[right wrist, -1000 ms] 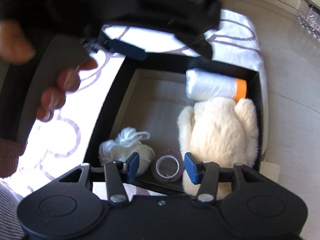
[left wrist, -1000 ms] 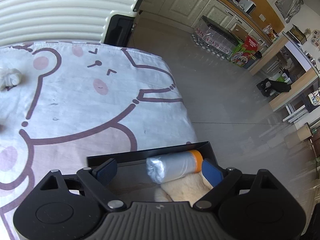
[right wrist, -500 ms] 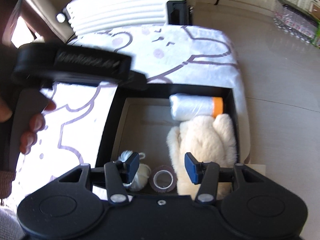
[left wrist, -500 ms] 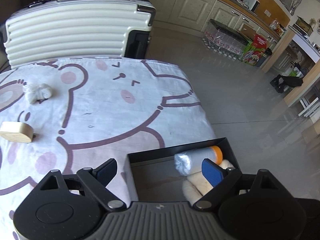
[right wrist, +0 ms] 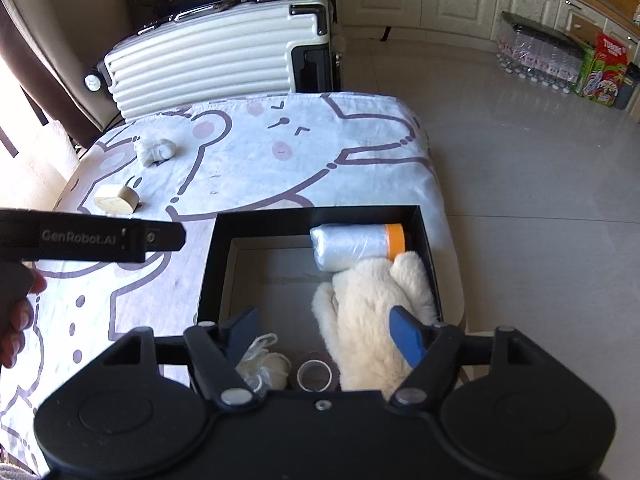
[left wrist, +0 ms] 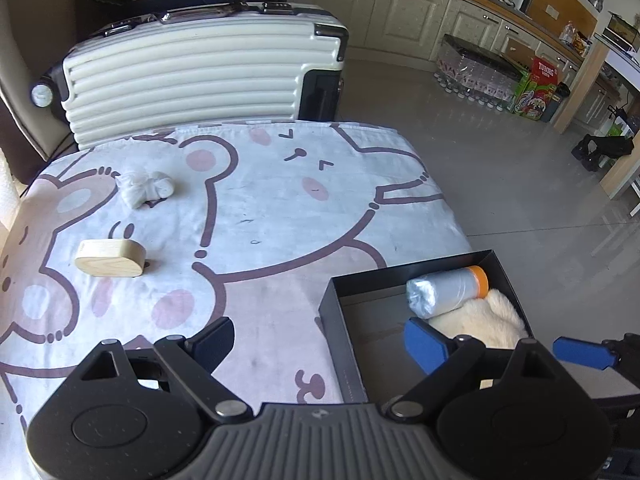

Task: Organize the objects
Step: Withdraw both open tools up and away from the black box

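Tape roll (right wrist: 314,375) below just-opened right jaws

Home, open kitchen room. Cream cupboards (left wrist: 404,12) along wall, wooden counter (left wrist: 536,0) on top. Shiny tile floor (left wrist: 500,184). White suitcase (left wrist: 200,76) by table with bear cloth (left wrist: 260,216). Drink packs (left wrist: 480,76) on floor.

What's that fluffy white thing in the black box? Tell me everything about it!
The fluffy thing is cream-coloured and furry like plush, lumpy, lying flat along the right side of the black box. Its far end touches a plastic-wrapped roll with an orange end. What it is exactly, I cannot tell.
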`<state>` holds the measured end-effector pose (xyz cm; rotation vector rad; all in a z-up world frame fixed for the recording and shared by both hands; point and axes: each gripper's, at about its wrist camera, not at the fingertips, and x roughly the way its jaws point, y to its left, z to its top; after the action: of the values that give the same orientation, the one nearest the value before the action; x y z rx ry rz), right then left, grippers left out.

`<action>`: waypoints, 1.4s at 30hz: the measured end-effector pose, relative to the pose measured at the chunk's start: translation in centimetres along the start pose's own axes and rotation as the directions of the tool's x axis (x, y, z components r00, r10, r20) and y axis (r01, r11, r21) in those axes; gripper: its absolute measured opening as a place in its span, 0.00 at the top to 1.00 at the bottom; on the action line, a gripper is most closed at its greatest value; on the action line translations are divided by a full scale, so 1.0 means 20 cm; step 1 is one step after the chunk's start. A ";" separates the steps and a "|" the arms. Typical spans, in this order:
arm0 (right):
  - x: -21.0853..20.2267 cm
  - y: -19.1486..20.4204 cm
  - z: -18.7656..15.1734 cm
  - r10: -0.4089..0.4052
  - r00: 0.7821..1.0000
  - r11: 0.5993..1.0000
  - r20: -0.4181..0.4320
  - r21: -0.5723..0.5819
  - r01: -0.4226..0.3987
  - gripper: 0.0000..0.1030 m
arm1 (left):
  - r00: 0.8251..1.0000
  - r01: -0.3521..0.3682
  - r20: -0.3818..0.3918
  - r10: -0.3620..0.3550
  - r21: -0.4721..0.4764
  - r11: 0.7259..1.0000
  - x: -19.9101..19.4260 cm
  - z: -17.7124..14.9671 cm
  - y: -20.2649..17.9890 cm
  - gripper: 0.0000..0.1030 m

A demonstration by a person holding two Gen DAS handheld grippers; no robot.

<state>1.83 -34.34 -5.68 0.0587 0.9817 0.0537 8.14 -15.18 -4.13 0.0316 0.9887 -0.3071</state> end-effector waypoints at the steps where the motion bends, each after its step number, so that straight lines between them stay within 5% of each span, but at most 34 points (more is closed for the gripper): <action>1: -0.01 0.00 0.00 -0.005 1.000 1.000 0.005 0.002 0.005 0.26 | 1.000 -0.005 0.001 0.005 0.004 1.000 -0.01 -0.01 0.00 0.11; 24: -0.24 0.02 -0.04 -0.157 0.983 0.986 0.097 0.075 0.150 0.04 | 0.994 -0.105 0.025 0.105 0.014 0.994 -0.25 -0.14 0.13 0.00; 42: -0.28 0.00 -0.07 -0.216 0.972 0.973 0.091 0.103 0.207 0.00 | 0.993 -0.114 0.027 0.114 -0.002 0.994 -0.30 -0.19 0.16 0.00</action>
<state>-2.35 -34.76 -1.78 0.0413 0.8831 -0.1899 2.90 -9.99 -1.67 0.0824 0.9558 -0.2022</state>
